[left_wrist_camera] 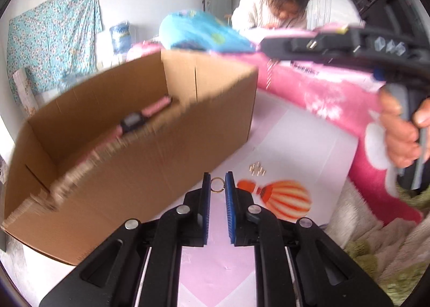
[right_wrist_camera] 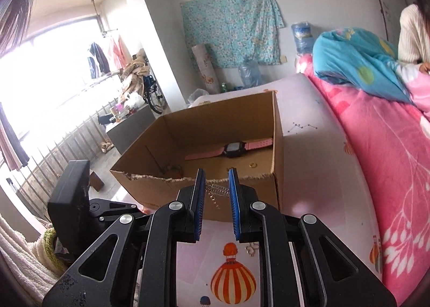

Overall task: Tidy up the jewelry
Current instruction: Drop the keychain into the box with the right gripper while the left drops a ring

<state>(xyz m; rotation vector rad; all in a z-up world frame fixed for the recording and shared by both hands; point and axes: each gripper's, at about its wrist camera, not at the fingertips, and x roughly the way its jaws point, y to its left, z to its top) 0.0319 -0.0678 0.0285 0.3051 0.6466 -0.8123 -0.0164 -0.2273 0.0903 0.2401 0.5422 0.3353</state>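
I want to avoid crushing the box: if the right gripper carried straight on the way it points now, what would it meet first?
Probably the cardboard box. The right gripper, shut on a silver hair clip, points at the torn near rim, roughly level with it, so it might strike the rim or just clear it; depth is unclear.

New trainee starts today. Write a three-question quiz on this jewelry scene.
1. True or false: the left gripper holds a ring.
2. What lies in the cardboard box beside the small gold ring? A watch, B spoon, C comb.
3. Fill in: the right gripper grips a silver ___.

Key: 1 true. 2 A, the pink watch. 3 hairpin-like ornament, with dangling chains.
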